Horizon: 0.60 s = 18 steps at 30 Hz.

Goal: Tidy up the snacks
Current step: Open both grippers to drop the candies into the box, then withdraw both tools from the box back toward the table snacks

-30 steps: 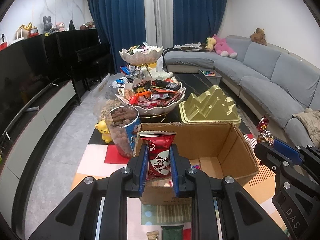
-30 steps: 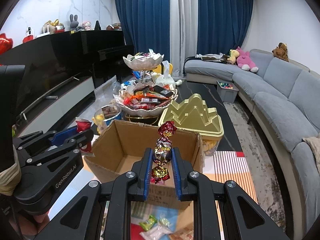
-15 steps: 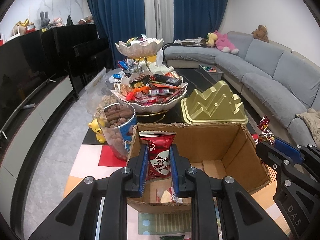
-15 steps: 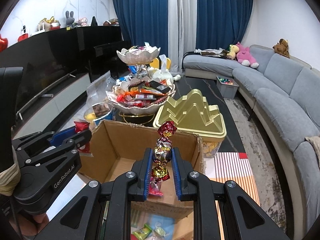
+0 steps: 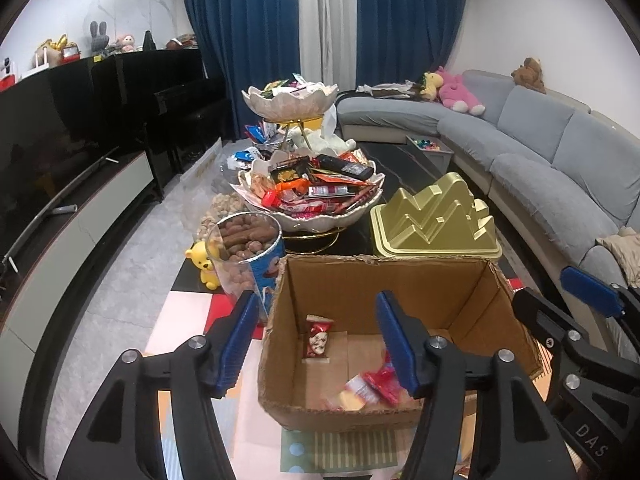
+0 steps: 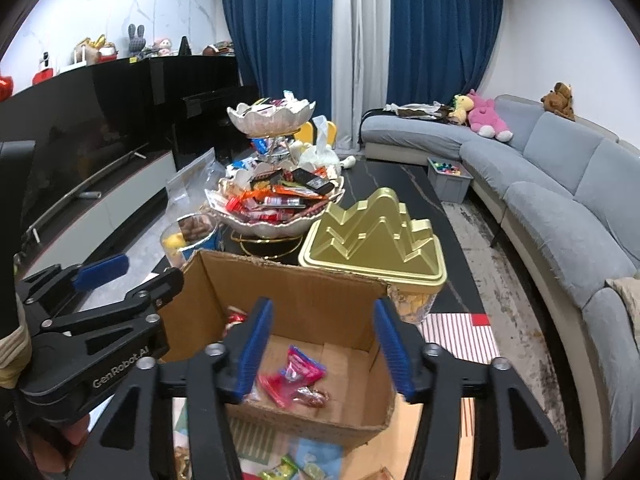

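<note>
- Left wrist cam sat on left gripper (image 5: pixel 318 340), looked fwd and tilted down along blue fingers, close over cardboard box (image 5: pixel 352 280); box filled lower centre.
- Right wrist cam sat on right gripper (image 6: pixel 322 344), same fwd/down tilt, also close over the box (image 6: pixel 296 284), seen from its other side.
- Both fisheye, wide: faced blue curtains (image 5: pixel 256 40) at far end, TV unit on left, grey sofa (image 5: pixel 560 168) on right.
- Shared: box interior, tiered snack bowl (image 5: pixel 312 196), gold mountain-shaped lid (image 5: pixel 436 216), nut jar (image 5: pixel 248 256).
- Each cam caught the other gripper at frame edge: right one at lower right of left view, left one at lower left of right view.
</note>
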{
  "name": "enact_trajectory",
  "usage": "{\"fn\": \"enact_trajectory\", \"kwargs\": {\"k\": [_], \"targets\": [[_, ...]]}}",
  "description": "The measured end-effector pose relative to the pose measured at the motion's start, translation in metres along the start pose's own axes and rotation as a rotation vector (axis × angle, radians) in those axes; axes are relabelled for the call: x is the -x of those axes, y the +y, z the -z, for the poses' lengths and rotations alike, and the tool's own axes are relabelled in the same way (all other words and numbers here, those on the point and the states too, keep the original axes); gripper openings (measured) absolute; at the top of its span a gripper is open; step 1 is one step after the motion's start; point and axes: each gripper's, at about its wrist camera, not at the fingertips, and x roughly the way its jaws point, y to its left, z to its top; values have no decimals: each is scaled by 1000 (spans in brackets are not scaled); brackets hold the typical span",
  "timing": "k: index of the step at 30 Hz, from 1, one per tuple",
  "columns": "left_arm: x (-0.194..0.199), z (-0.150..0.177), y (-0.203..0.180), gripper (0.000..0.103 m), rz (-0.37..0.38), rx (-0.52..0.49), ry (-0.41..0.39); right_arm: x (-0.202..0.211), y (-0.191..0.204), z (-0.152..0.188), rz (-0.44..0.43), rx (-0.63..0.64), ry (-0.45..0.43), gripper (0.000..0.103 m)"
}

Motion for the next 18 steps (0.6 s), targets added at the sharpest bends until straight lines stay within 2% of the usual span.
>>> {"fn": "enact_trajectory", "kwargs": {"k": [4,18], "targets": [[11,-2,3,63,-6,2,-12,10,-2,-4,12,-9,-17,64],[64,-9,13,63,-35,7,-71,60,3,-13,25,4,-85,65]]}}
